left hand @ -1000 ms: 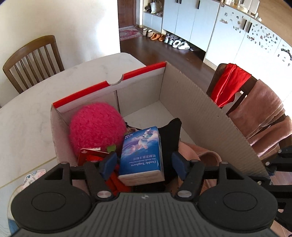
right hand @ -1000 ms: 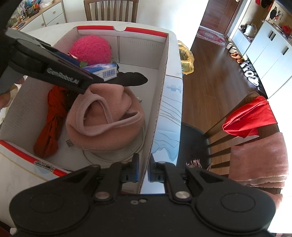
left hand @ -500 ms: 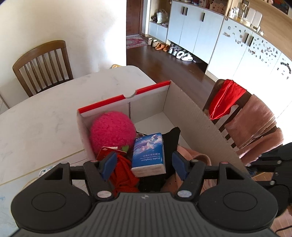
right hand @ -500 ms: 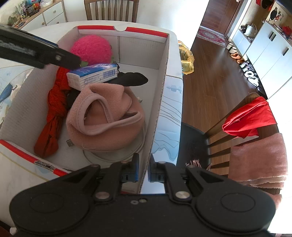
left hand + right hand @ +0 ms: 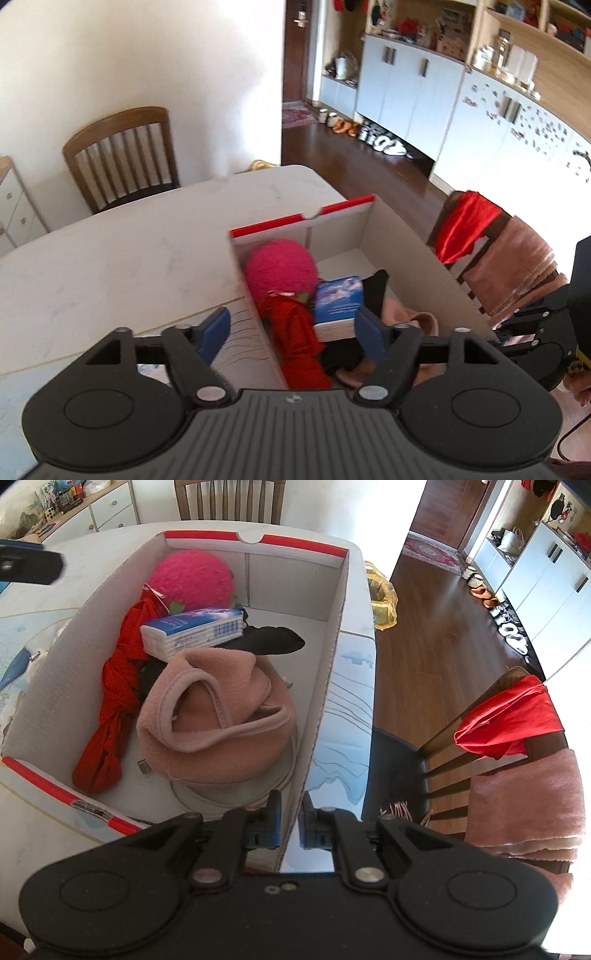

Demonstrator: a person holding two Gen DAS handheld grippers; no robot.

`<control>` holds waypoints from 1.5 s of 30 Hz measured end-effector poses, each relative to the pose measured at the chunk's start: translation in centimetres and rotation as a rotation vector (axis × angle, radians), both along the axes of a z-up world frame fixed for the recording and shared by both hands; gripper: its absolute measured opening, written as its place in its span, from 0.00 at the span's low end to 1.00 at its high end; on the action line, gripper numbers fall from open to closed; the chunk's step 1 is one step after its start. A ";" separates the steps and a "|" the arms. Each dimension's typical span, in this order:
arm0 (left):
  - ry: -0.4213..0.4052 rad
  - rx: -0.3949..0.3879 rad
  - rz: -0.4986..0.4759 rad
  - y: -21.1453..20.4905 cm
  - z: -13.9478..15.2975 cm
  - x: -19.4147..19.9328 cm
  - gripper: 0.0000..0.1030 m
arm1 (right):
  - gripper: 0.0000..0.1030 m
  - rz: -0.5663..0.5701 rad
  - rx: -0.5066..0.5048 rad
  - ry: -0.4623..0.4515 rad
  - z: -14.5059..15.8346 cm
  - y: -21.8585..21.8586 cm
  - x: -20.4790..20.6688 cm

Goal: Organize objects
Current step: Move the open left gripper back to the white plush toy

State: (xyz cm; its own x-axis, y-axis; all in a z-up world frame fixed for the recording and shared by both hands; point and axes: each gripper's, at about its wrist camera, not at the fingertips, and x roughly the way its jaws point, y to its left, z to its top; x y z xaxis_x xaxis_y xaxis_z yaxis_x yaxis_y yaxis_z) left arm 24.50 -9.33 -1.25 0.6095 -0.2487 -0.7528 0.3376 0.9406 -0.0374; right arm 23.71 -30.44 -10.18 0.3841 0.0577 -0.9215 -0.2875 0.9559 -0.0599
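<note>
We see the tissue pack lying in the cardboard box on the table, propped on a pink hat and a black cloth, beside a red scarf and a pink pompom. Our left gripper hangs above with jaws wide apart, holding nothing. Our right gripper is pinching the box's near wall.

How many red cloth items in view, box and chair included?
2. One red cloth lies along the left inside wall of the box; another red cloth drapes over the chair back. More may be buried.
</note>
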 end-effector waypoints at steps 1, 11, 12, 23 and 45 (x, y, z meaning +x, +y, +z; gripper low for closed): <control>0.000 -0.006 0.012 0.7 0.1 -0.1 0.73 | 0.09 0.000 0.001 0.000 0.0 0.0 0.0; 0.054 -0.017 0.212 8.6 -2.1 -1.0 0.81 | 0.10 0.004 -0.003 0.004 -0.2 0.1 0.0; 0.066 -0.022 0.228 9.4 -2.6 -1.0 0.81 | 0.10 0.003 -0.002 0.004 -0.1 0.0 0.0; 0.132 -0.043 0.333 13.2 -8.2 -1.0 0.97 | 0.10 0.003 -0.007 0.005 -0.2 0.2 0.0; 0.191 0.017 0.395 14.5 -15.7 1.5 0.97 | 0.10 0.001 -0.013 0.004 -0.1 0.0 -0.1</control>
State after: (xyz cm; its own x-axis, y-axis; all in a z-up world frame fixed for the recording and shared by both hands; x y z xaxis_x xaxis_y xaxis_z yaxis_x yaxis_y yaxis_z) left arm 25.99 5.15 -16.92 0.5046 -0.0112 -0.8633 -0.0592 0.9971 -0.0475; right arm 23.61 -30.40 -10.30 0.3801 0.0463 -0.9238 -0.2891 0.9547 -0.0711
